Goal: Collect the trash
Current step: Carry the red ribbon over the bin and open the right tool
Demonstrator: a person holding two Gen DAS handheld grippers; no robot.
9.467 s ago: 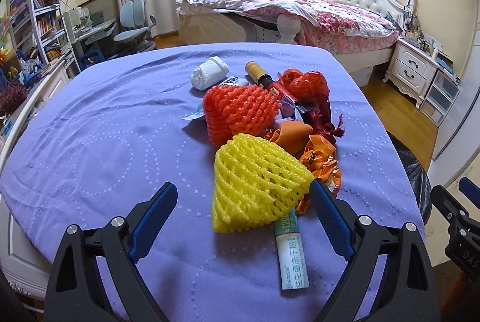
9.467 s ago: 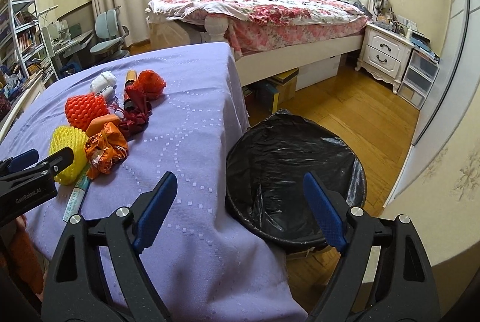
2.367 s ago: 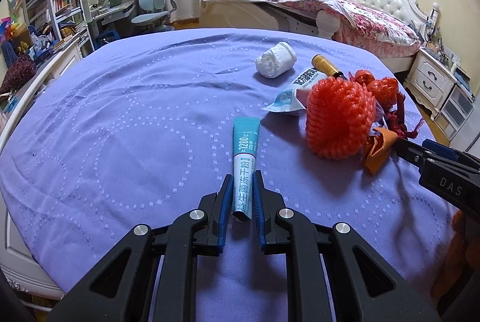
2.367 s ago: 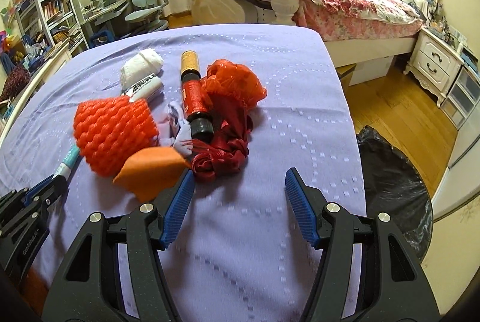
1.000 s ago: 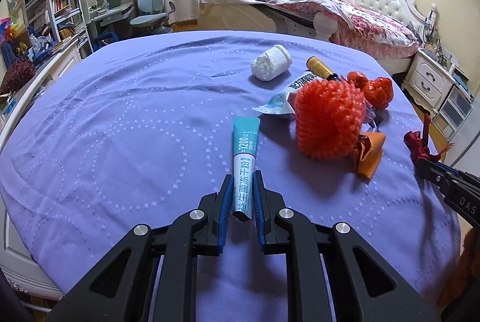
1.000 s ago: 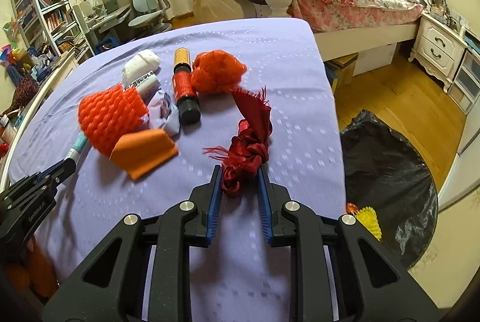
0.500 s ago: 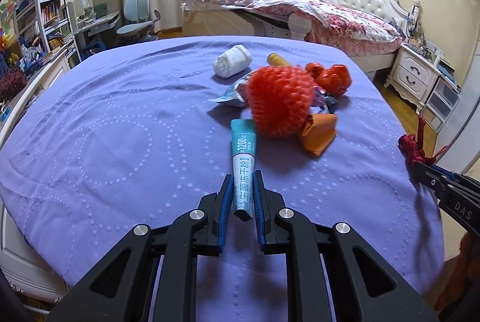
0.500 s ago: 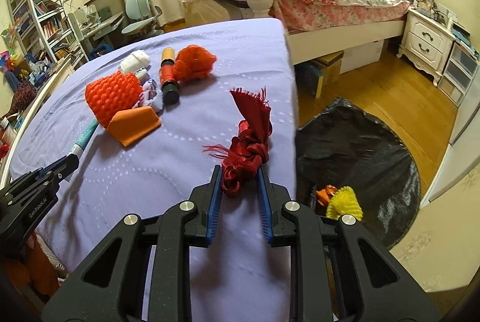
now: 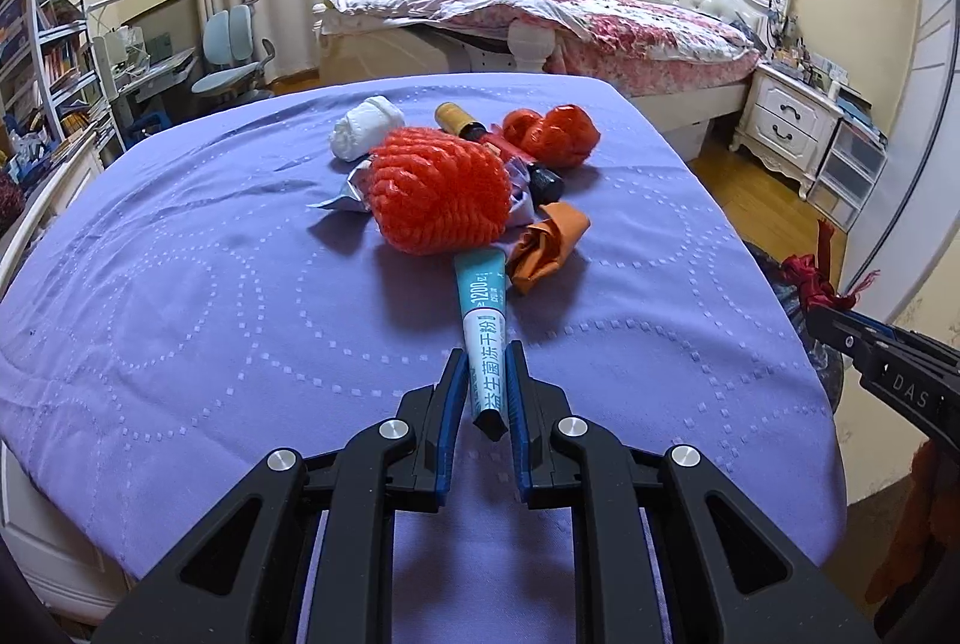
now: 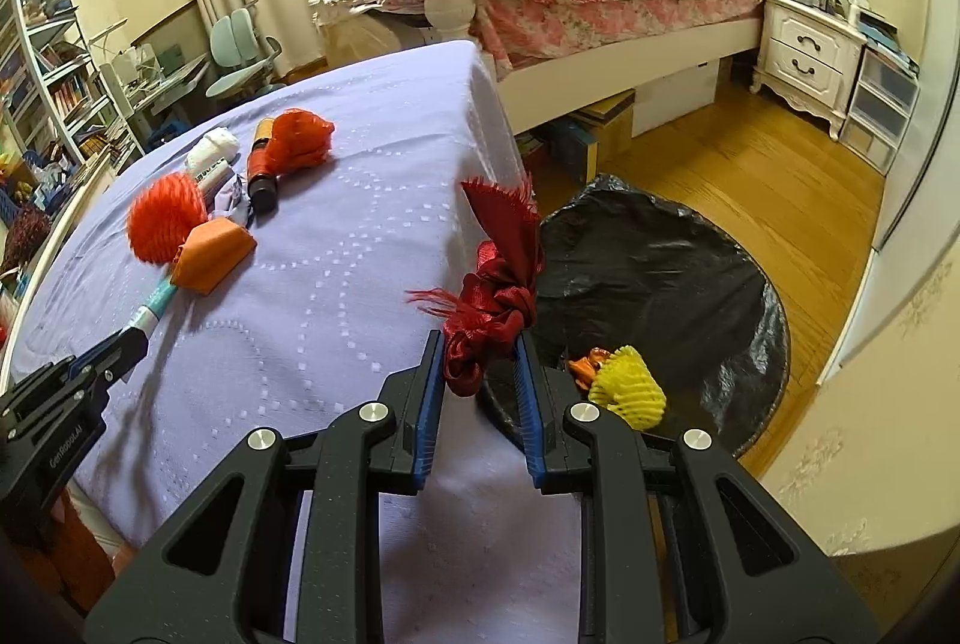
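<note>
Left gripper [image 9: 486, 380] clamped on slim teal sachet [image 9: 483, 320], held above the table's near edge. Right gripper [image 10: 480, 374] closed on knotted red mesh ribbon [image 10: 498, 284], past the table's right edge, beside black-lined bin [image 10: 690, 248]. Risk: frayed, limp ribbon may catch the rim or cling to pads; glossy sachet may slip.

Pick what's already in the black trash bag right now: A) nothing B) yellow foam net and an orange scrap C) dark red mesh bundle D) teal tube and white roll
B: the right wrist view shows the yellow foam net and an orange scrap lying inside the black trash bag beside the table.
</note>
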